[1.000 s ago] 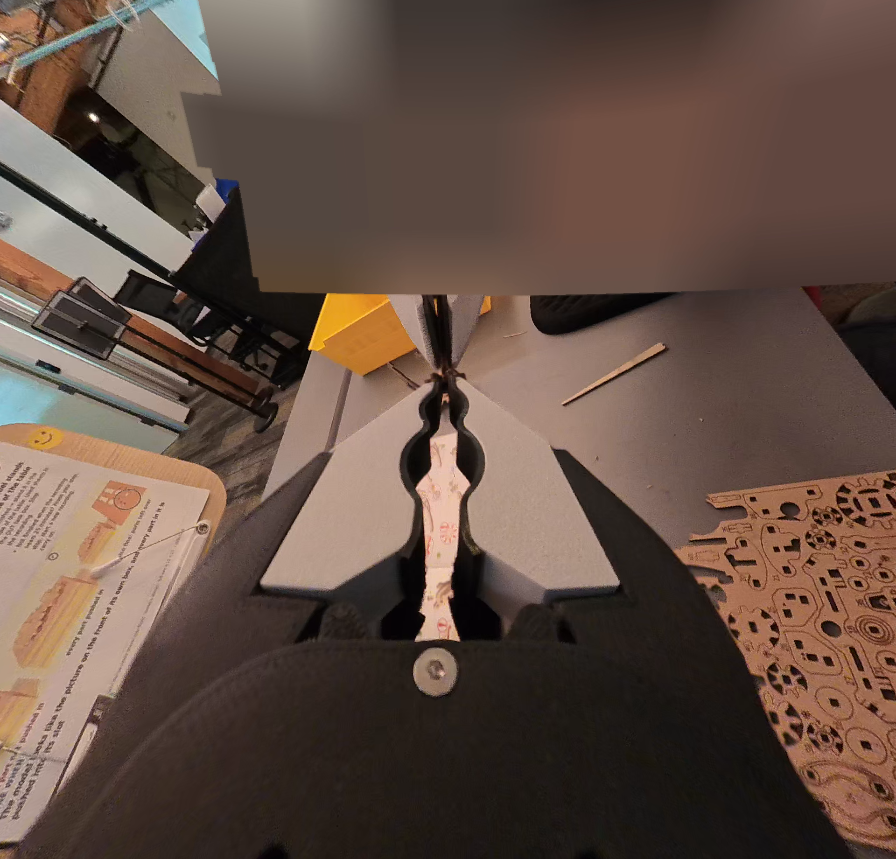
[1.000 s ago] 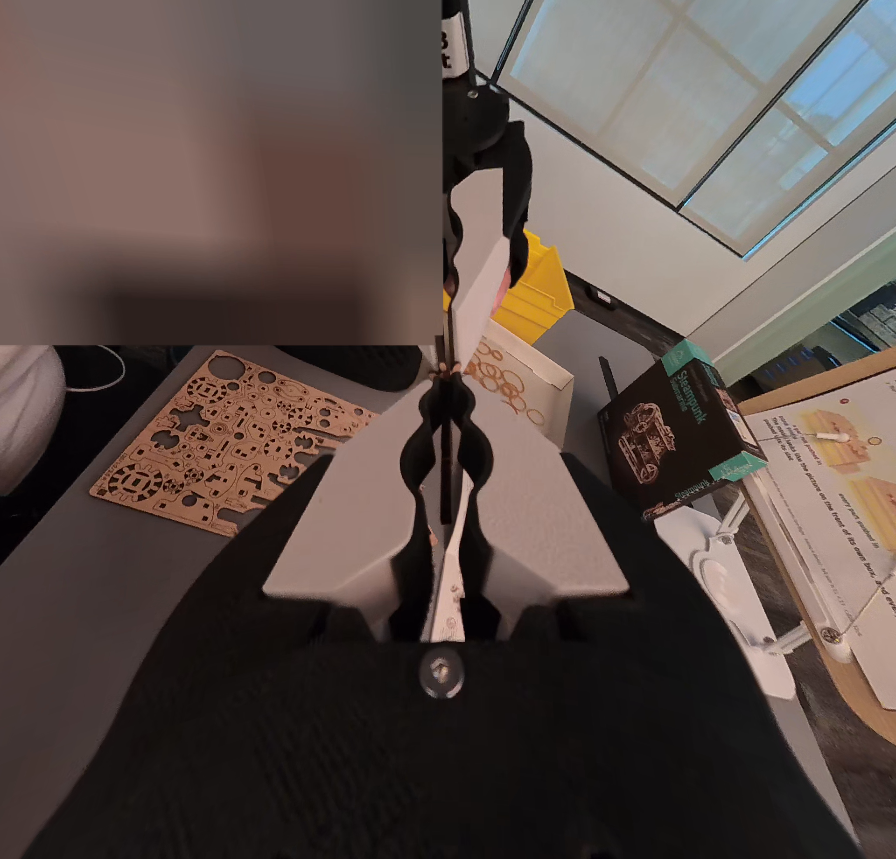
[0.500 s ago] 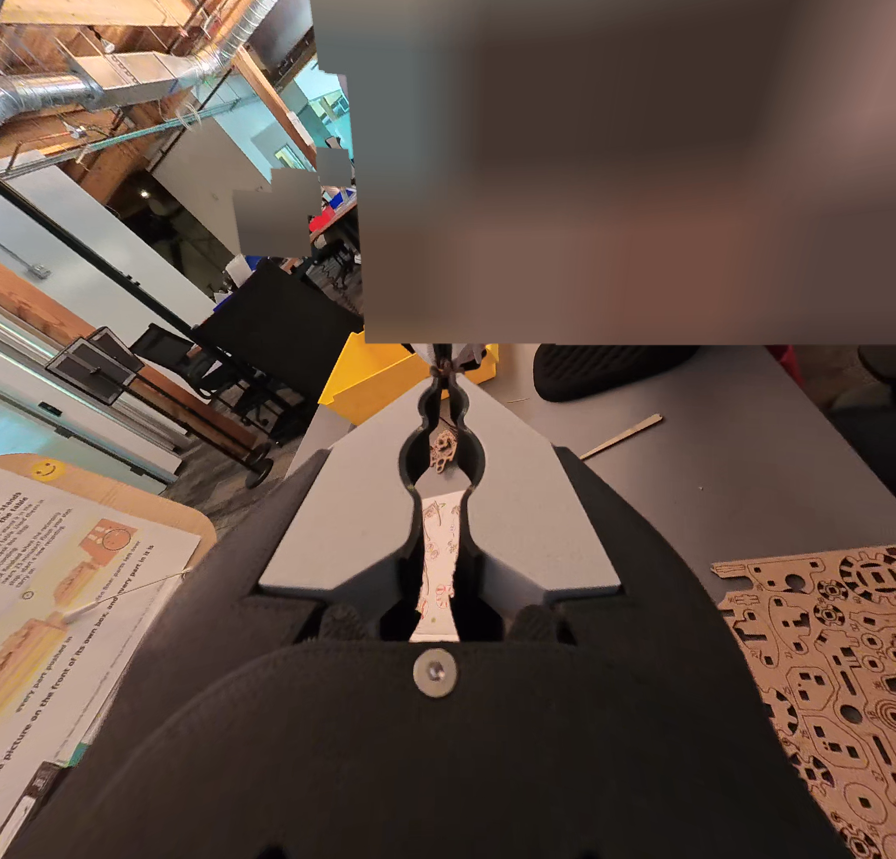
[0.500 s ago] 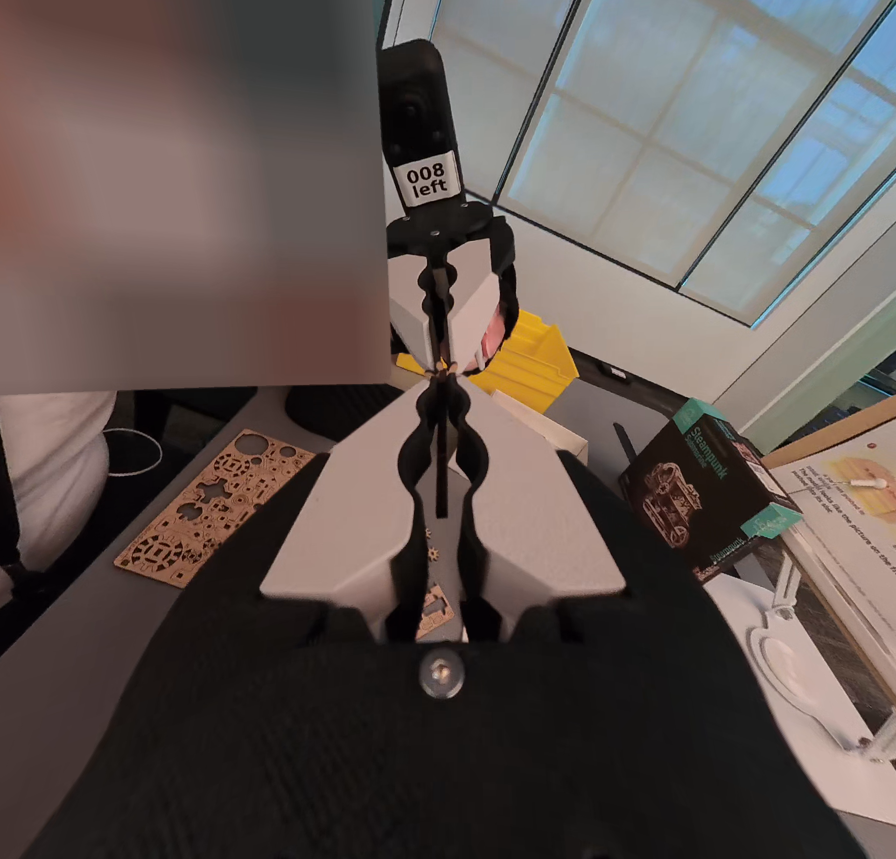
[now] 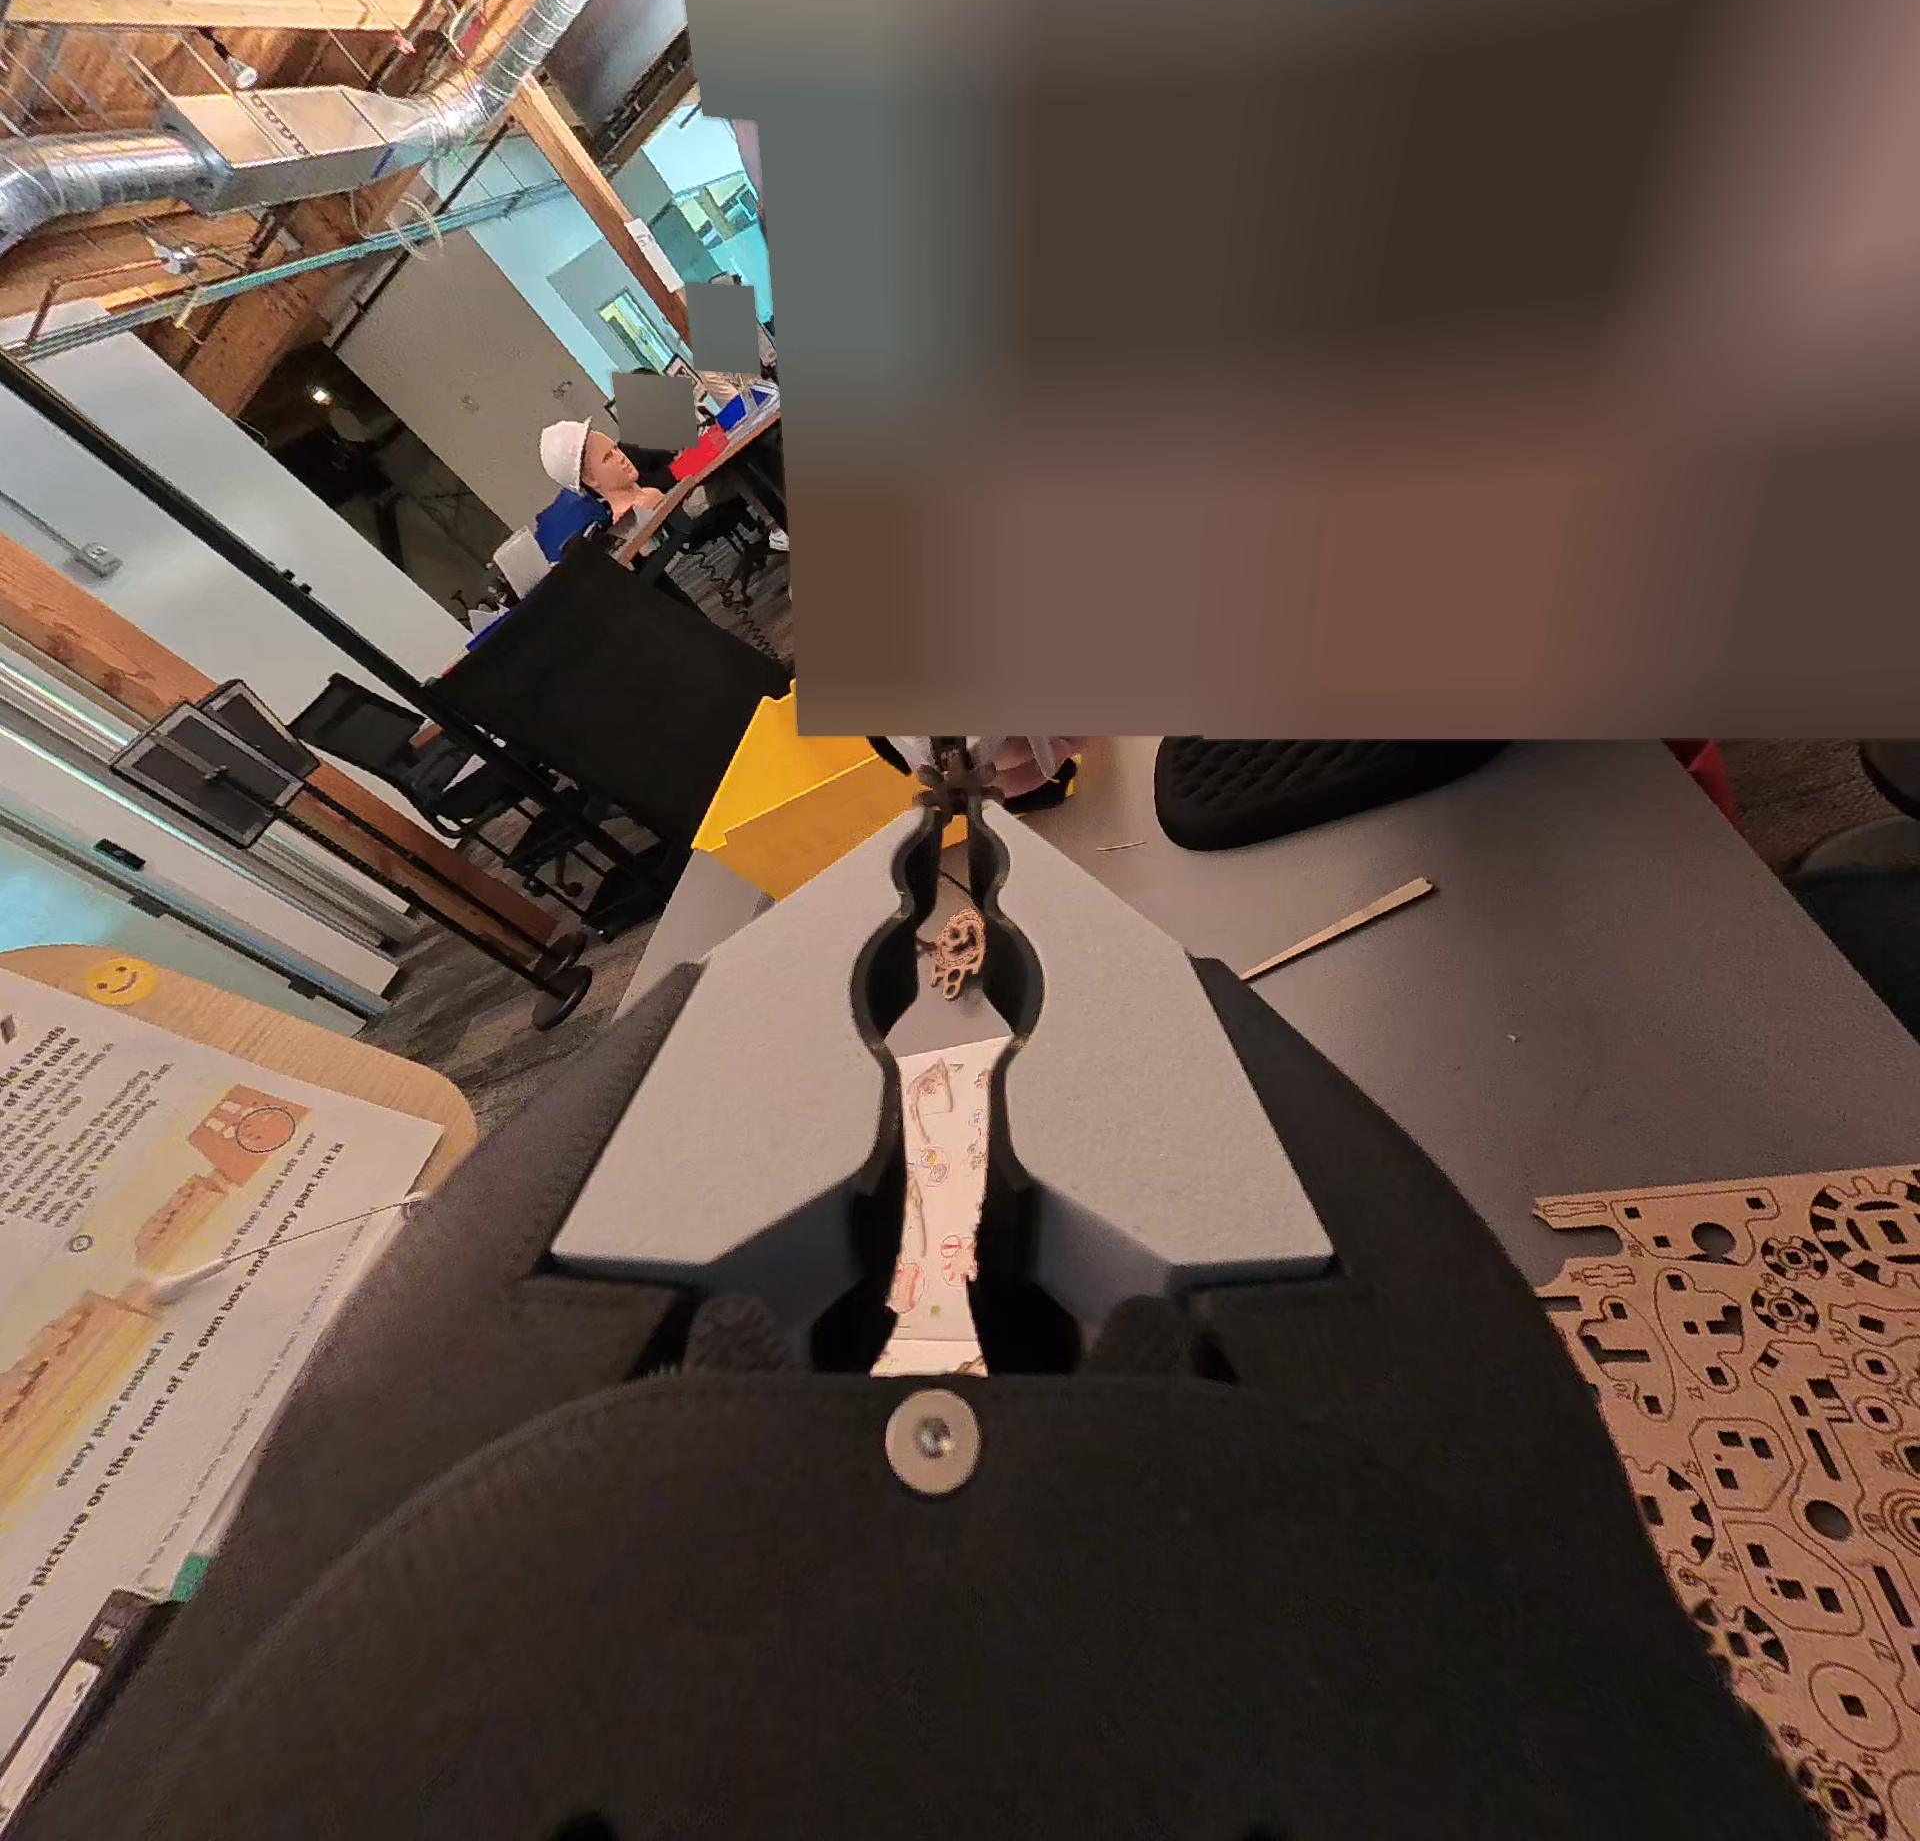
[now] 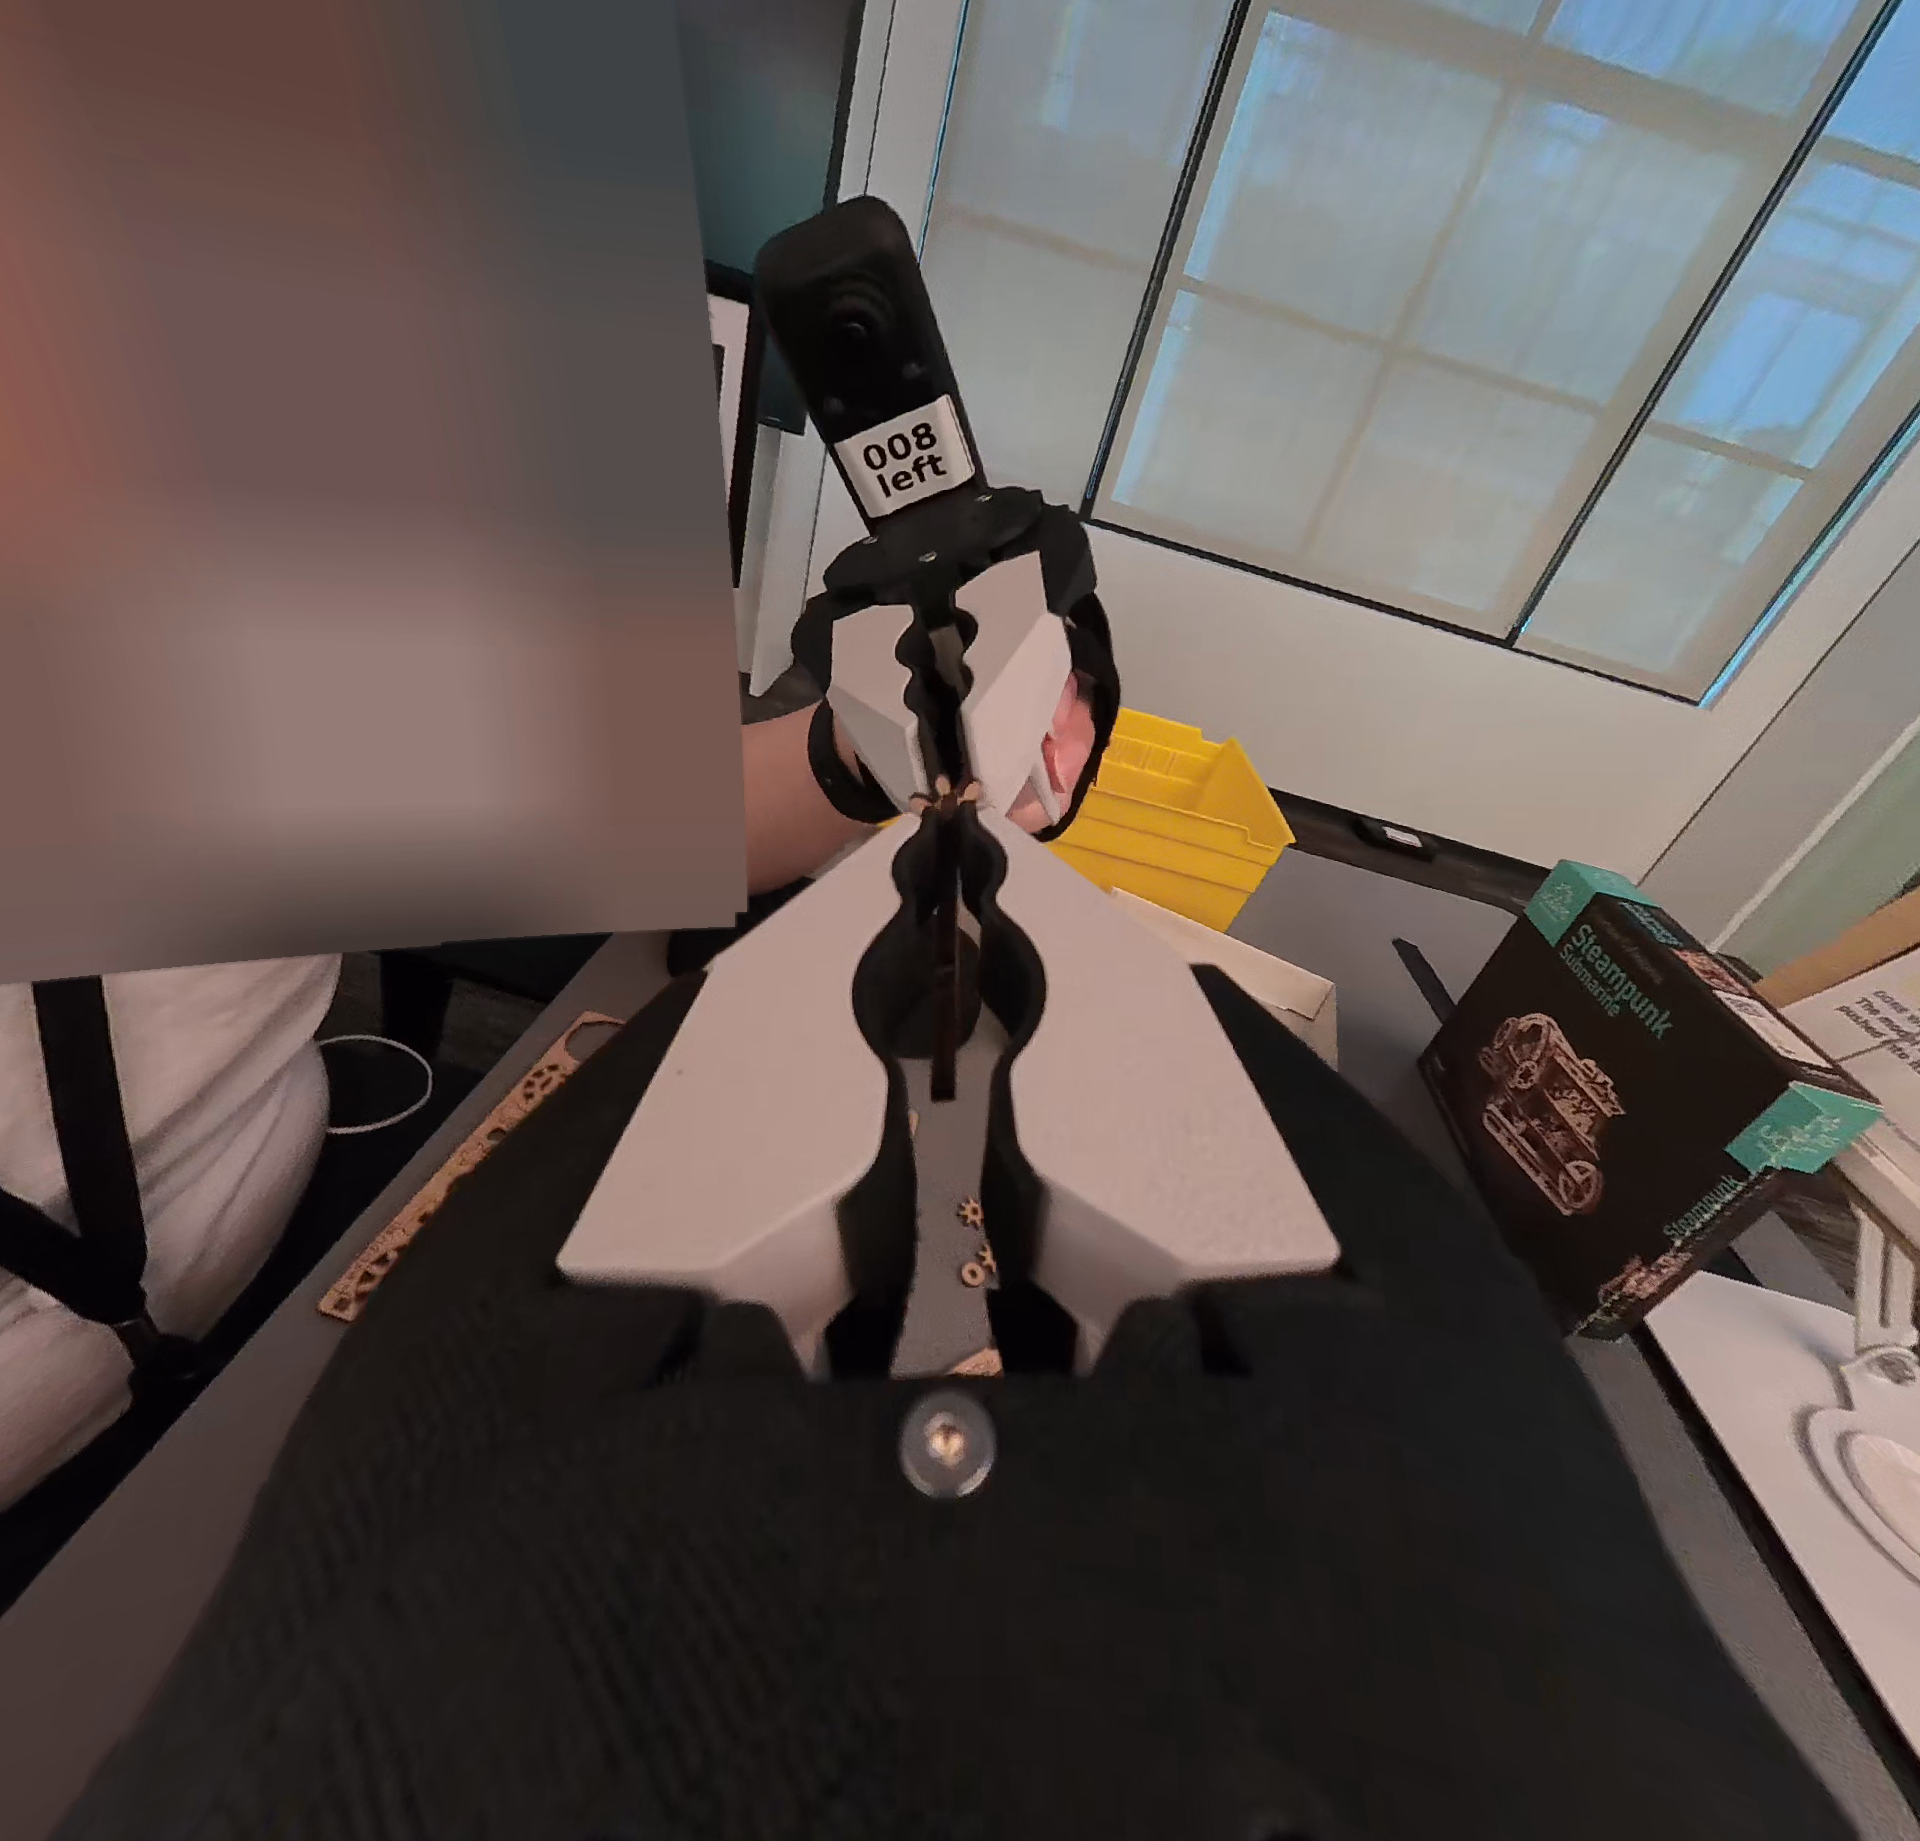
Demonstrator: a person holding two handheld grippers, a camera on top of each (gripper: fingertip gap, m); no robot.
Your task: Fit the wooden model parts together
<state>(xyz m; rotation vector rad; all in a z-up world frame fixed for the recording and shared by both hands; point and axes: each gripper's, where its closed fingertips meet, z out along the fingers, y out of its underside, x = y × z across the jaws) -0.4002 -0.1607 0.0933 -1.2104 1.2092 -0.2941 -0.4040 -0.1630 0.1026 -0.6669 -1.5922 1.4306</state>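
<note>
My left gripper (image 5: 951, 815) and my right gripper (image 6: 940, 825) are raised above the grey table (image 5: 1558, 1012) and point at each other, tip to tip. The left gripper is shut on a small toothed wooden gear (image 5: 951, 785) at its fingertips. The gear also shows in the right wrist view (image 6: 940, 799), between the two sets of tips. The right gripper is shut on a thin flat wooden part (image 6: 943, 981), seen edge-on as a dark strip between its fingers. The left gripper (image 6: 940, 773) faces me in the right wrist view, held by a hand.
A laser-cut wooden parts sheet (image 5: 1766, 1428) lies on the table, right in the left view. A loose wooden stick (image 5: 1340, 929), a yellow bin (image 5: 810, 804), a black kit box (image 6: 1642, 1095), small loose gears (image 6: 971, 1215) and an instruction page (image 5: 156, 1272) are around. The grippers are tip to tip, or close to it.
Both grippers have lifted and tilted upward from the table, staying tip to tip. The table and parts sheet have dropped lower in both views.
</note>
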